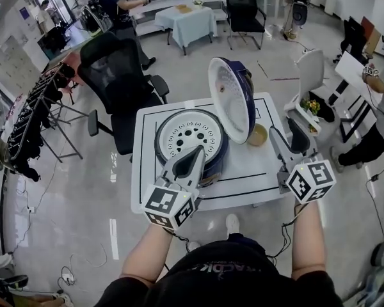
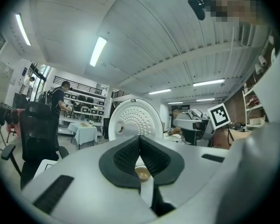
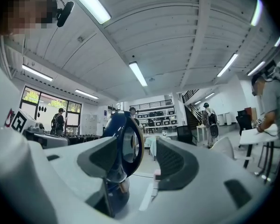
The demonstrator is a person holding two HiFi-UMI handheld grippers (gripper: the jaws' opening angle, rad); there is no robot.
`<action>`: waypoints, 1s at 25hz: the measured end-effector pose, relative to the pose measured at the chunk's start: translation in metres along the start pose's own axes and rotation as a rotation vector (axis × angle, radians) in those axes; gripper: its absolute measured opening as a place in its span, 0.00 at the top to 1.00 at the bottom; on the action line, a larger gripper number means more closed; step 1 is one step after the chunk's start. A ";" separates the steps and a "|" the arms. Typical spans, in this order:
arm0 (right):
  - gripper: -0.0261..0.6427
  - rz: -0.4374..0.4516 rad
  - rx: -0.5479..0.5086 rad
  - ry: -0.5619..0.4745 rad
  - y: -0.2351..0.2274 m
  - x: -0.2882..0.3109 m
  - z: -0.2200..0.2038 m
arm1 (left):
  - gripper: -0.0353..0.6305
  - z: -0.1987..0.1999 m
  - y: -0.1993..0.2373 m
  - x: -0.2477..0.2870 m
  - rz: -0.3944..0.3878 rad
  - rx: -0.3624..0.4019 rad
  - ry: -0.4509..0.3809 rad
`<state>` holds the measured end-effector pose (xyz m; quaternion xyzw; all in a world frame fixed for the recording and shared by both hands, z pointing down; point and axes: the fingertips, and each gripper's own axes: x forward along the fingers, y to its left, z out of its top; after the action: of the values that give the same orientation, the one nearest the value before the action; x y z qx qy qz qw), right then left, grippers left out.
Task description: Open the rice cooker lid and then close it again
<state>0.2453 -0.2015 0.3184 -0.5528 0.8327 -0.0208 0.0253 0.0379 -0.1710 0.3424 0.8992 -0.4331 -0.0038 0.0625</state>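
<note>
Since the lid [image 1: 230,98] stands raised on its hinge, its perforated inner face turned towards us, we judge the first half of the task done; the closing is what is left.

At about seven o'clock from the rice cooker [image 1: 191,139], the left gripper [image 1: 198,153] is clenched, its jaws together on nothing, tips over the near rim of the pot. The pot's pierced inner plate lies exposed. The lid rises from the cooker's two o'clock side. At four o'clock from the lid, the right gripper [image 1: 285,136] is released, its jaws apart; in its own view the lid shows edge-on behind the left-hand jaw, and neither pad presses on it. To shut the cooker, we think one gripper would have to push the lid's top edge down towards eight o'clock.

The desk [image 1: 256,171] is white and marked with black lines, and a small tan bowl [image 1: 258,135] sits at the cooker's three o'clock.

Around it, a dark rack [image 1: 32,114] stands at nine o'clock, a black office chair [image 1: 118,75] at eleven, a cloth-covered table [image 1: 189,18] at twelve and a white chair [image 1: 310,69] at two. The floor [image 1: 83,190] is glossy grey.
</note>
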 end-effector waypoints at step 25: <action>0.59 0.274 0.049 0.102 -0.025 0.141 -0.048 | 0.94 -0.002 0.032 0.043 0.258 0.027 -0.003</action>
<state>0.2100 -0.3408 0.3651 -0.4313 0.8998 -0.0655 -0.0011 0.0403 -0.2244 0.3496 0.8368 -0.5452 0.0086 0.0496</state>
